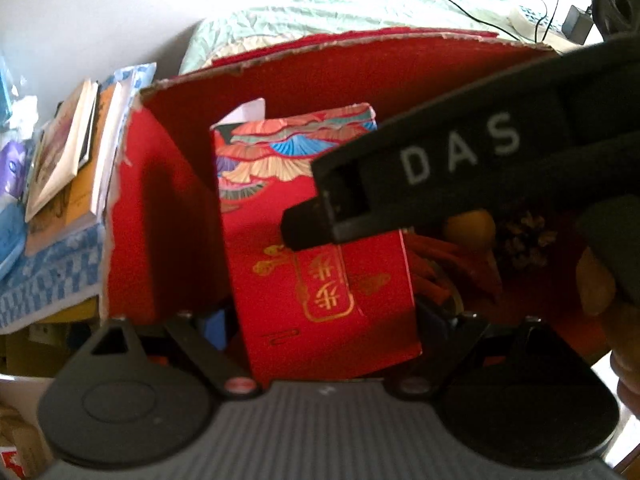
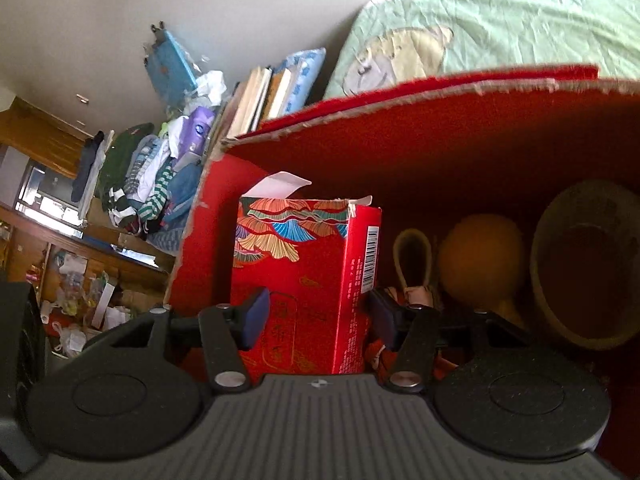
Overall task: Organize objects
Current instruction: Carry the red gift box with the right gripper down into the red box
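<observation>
The right tongs (image 2: 318,316) stand spread either side of a glossy red cardboard carton (image 2: 304,276) upright inside the rough-edged red box (image 2: 440,136), while the left tongs (image 1: 328,320) clench that carton's near end.

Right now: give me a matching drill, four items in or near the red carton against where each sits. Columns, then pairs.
Items
1. patterned red box
2. yellow gourd
3. beige bowl
4. books

Places
A. outside the red carton, beyond its left wall
B. far right inside the carton, tipped on its side
C. left end inside the carton, upright, between the right gripper fingers
D. inside the carton, between the box and the bowl

Pairs: 1-C, 2-D, 3-B, 4-A
</observation>
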`<control>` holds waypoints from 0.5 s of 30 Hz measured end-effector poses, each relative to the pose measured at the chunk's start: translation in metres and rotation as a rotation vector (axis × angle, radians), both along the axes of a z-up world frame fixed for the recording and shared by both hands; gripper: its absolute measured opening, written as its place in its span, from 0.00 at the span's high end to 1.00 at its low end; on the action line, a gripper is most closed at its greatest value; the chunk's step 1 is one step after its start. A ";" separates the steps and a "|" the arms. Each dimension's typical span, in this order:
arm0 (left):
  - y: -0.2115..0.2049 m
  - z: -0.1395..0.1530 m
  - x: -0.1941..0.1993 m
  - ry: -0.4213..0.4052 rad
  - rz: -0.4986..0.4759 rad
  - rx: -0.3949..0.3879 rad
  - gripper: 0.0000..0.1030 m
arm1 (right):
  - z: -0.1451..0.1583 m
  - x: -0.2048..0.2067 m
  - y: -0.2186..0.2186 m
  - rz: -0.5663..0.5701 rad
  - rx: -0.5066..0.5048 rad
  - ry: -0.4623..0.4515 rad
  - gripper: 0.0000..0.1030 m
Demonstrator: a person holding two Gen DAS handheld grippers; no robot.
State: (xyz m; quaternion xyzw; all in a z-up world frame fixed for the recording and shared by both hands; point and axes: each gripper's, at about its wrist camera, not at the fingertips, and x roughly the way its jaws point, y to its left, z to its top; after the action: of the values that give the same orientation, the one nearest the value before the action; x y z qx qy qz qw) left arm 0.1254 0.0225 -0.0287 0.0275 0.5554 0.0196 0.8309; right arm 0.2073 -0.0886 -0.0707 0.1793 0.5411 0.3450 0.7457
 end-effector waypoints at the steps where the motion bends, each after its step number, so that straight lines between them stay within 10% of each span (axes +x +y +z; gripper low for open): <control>1: 0.000 0.000 0.000 -0.001 0.003 0.002 0.13 | 0.000 -0.001 0.001 0.000 -0.004 0.000 0.43; 15: 0.005 0.003 -0.009 -0.005 0.028 -0.008 0.12 | -0.002 0.003 -0.002 -0.009 -0.006 -0.027 0.48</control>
State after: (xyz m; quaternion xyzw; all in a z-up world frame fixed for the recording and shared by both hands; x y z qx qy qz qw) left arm 0.1162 0.0279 -0.0260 0.0163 0.5539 0.0288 0.8319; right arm 0.2100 -0.0909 -0.0729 0.1747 0.5310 0.3425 0.7551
